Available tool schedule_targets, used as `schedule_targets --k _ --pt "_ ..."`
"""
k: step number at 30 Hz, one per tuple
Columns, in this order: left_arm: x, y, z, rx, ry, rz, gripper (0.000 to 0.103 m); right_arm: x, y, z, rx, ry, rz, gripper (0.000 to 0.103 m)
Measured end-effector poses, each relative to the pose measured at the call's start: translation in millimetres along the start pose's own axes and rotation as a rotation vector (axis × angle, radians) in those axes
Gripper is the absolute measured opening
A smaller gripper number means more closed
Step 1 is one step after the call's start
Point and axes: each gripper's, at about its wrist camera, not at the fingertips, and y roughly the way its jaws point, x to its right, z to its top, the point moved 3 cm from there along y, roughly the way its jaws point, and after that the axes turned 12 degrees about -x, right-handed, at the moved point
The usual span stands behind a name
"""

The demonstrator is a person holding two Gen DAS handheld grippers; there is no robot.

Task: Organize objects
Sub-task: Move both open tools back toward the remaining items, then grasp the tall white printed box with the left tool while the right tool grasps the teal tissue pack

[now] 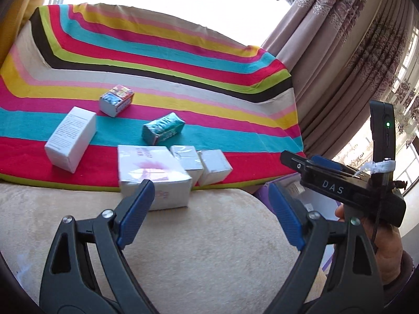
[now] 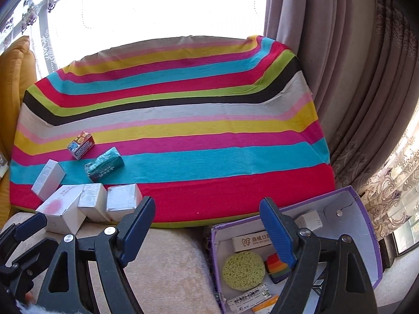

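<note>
We hold our left gripper [image 1: 209,196] wide and empty; the pink-printed box [image 1: 153,174] sits just ahead, slightly left, long axis pointing away, nearer this hand. Our right gripper [image 2: 207,214], also wide, hovers by the purple box [image 2: 366,225]

**Boxes on the striped cloth, more in the purple box**

Six small boxes lie on the striped cloth: a tall white box [image 1: 70,138] on its side, a colourful printed box [image 1: 117,100], a teal box [image 1: 163,127] tilted, and a row of three touching at the cloth's front edge: a white-and-pink box [image 1: 152,172] and two silvery boxes [image 1: 186,159] [image 1: 214,166]. The open purple box [image 2: 361,209] holds a round green sponge [image 2: 243,266], a rainbow block [image 2: 276,267] and several small cartons.
</note>
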Motion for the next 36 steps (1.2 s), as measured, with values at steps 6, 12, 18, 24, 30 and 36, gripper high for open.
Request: schedule_targets --k 6,12,18,24,30,36 --pt "-40 -20 6 0.038 -0.081 0.063 0.09 -32 5 2 -0.014 -0.059 0.045 0.083" --pt "-87 -29 22 0.016 -0.156 0.171 0.09 -58 9 7 -0.021 -0.114 0.085 0.083" --pt "-126 -17 43 -0.087 -0.184 0.28 0.09 -78 17 18 -0.031 -0.197 0.106 0.084" --pt "-139 10 55 -0.158 -0.168 0.372 0.09 -94 29 37 -0.061 -0.281 0.119 0.084" --pt "-144 33 55 -0.219 -0.163 0.398 0.086 -105 47 61 -0.095 -0.34 0.158 0.085" --pt "-145 46 49 -0.25 -0.15 0.388 0.049 -132 68 71 -0.15 -0.464 0.199 0.085"
